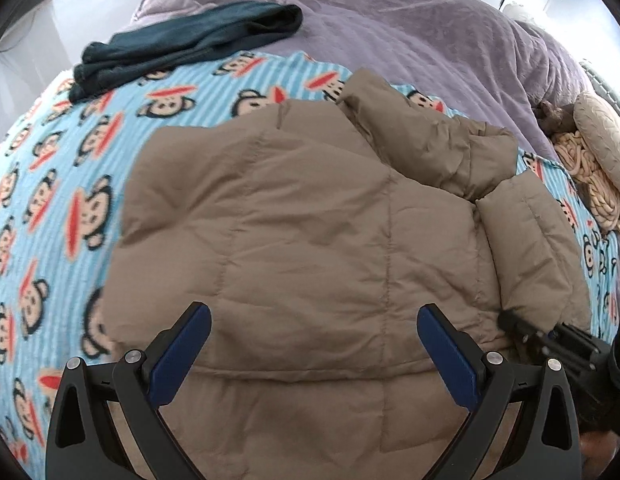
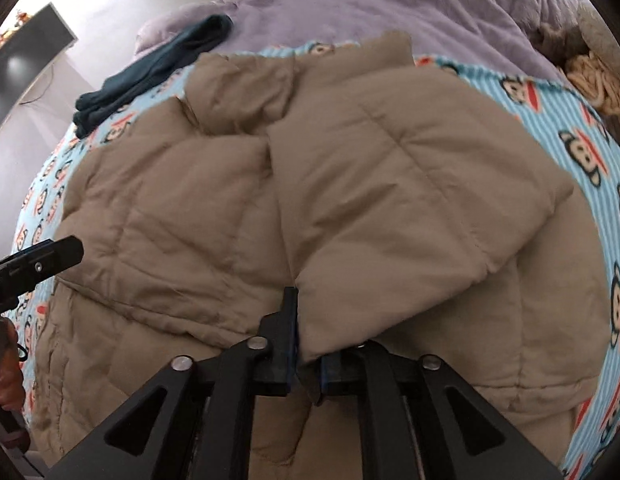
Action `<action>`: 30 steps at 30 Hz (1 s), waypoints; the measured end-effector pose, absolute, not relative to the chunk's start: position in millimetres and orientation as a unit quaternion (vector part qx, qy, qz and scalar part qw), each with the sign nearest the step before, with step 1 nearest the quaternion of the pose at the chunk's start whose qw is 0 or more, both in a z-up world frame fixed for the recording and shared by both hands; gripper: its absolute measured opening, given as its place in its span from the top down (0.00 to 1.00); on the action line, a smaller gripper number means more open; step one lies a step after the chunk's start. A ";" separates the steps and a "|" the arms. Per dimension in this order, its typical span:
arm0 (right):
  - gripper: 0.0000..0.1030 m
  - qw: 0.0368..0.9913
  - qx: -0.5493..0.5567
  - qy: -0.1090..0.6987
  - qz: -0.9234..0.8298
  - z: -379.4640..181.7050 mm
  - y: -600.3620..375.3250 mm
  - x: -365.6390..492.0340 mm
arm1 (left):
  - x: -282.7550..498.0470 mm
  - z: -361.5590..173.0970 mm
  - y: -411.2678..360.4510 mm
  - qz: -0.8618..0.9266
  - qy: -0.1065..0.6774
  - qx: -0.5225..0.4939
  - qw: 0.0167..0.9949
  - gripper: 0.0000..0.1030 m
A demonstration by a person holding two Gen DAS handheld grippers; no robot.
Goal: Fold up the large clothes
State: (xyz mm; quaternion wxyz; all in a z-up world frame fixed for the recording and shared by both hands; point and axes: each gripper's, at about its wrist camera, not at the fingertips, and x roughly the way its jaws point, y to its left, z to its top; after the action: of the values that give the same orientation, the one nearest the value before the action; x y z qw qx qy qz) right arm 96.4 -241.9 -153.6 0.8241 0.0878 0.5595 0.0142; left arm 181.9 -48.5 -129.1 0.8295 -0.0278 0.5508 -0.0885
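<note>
Left gripper (image 1: 314, 320) jaws spread; right gripper (image 2: 304, 344) jaws clamped.

Both wrist views look forward and down, close over the tan quilted puffer jacket (image 1: 302, 216) (image 2: 350, 184). Left view sits to its left, right view rightward. Shared: jacket, monkey-print blue blanket (image 1: 62, 184) (image 2: 590, 128), lavender comforter (image 1: 410, 32) (image 2: 370, 4).

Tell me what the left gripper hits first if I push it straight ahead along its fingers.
Most likely the brown puffer jacket: the open left gripper points straight at its quilted back, nothing between. How far off it hangs is unclear.
</note>
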 end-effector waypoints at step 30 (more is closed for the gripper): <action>0.88 0.827 0.114 0.540 0.111 -106.0 -195.6 127.9 | 215.0 -137.6 5.4 -0.313 0.531 -0.369 0.695 0.00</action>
State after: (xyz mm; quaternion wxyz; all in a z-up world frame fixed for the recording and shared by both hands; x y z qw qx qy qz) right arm 127.9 -195.6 -106.0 0.8266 0.1135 0.5401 0.1107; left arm 215.0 5.4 -137.6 0.6953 -0.3691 0.5312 -0.3132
